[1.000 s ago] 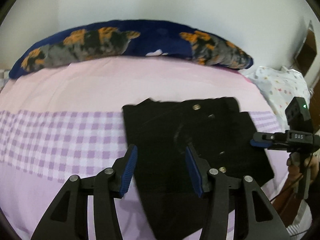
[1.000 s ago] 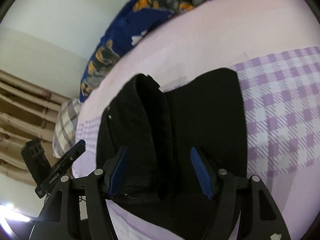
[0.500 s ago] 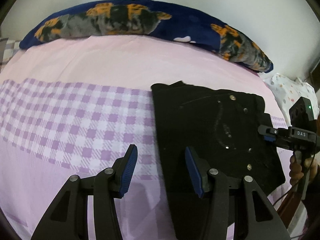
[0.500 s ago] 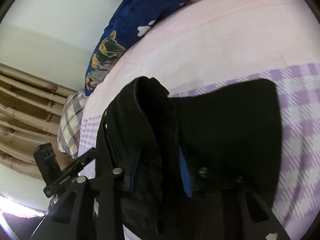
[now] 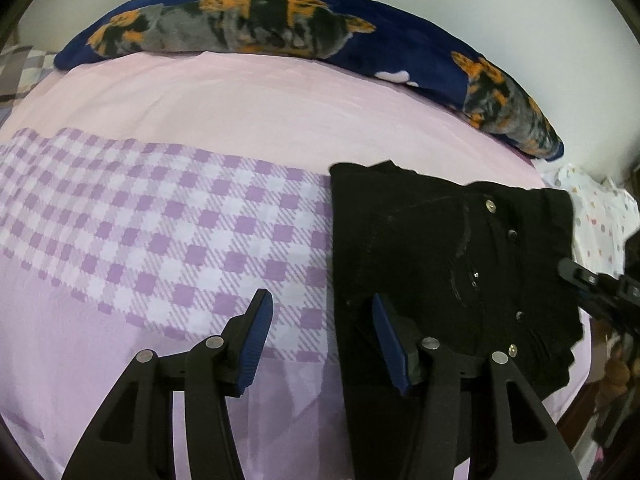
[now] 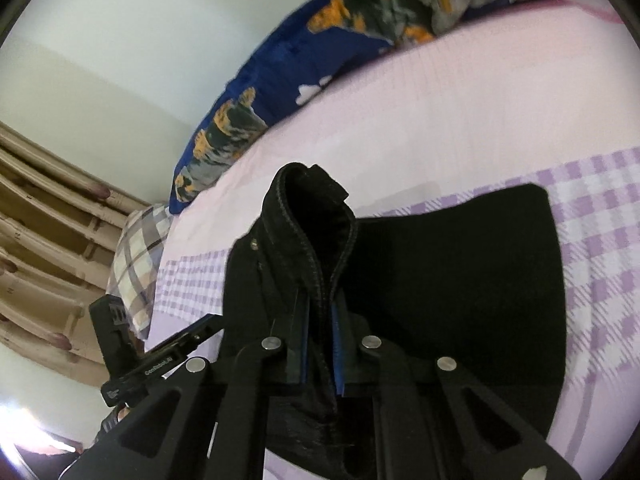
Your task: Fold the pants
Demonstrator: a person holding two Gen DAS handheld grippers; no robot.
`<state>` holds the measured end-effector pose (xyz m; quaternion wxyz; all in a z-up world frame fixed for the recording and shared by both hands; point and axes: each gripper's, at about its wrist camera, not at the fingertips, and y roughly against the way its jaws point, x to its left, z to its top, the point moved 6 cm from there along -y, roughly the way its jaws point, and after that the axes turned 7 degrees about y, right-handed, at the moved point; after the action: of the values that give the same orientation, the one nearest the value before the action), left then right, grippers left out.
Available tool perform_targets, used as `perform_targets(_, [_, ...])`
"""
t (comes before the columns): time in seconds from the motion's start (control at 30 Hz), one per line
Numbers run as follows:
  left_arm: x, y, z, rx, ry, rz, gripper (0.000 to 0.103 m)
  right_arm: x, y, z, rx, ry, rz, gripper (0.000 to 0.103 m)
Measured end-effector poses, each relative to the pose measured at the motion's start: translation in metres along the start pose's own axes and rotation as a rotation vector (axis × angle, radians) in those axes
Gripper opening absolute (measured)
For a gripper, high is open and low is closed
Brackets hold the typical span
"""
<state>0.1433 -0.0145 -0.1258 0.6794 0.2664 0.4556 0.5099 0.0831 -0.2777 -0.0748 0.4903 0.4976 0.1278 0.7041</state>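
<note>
Black pants (image 5: pixel 440 248) with metal buttons lie folded on the bed, right of centre in the left wrist view. My left gripper (image 5: pixel 320 300) hovers over their left edge. Its jaws are opening, one finger above the checked sheet and one above the cloth, with nothing pinched. My right gripper (image 6: pixel 320 320) is shut on a bunched ridge of the pants (image 6: pixel 312 208) at the waistband, and that ridge stands up off the bed. The rest of the pants (image 6: pixel 460 272) lies flat to the right. The right gripper's body (image 5: pixel 592 284) shows at the pants' right edge.
The bed has a pink sheet with a purple checked band (image 5: pixel 160 220). A navy blanket with orange and grey patches (image 5: pixel 280 20) lies along the wall. There is white dotted cloth (image 5: pixel 600 208) at the right, a plaid pillow (image 6: pixel 136 248), and a wooden slatted frame (image 6: pixel 40 240) beyond.
My right gripper has closed on the waistband ridge and raised it. My left gripper has shifted to the pants' left edge, so they now sit further right in its view.
</note>
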Motion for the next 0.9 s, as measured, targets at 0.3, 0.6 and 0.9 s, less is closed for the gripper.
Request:
perform_targets(0.3, [-0.021,0.015,0.004,-0.037,-0.048,-0.027,0.053,-0.017,0.041,0.002,-0.064,-0.039,-0.084,0.009])
perform_targets(0.6, [-0.061,0.011,-0.007,-0.031,-0.161,-0.053,0.053,-0.083,0.051,-0.011,-0.092,-0.153,-0.199,0.009])
perform_targets(0.9, [-0.096,-0.001,-0.046,0.07,-0.335,-0.114,0.053,-0.095,0.048,-0.017,-0.076,-0.143,-0.267,0.024])
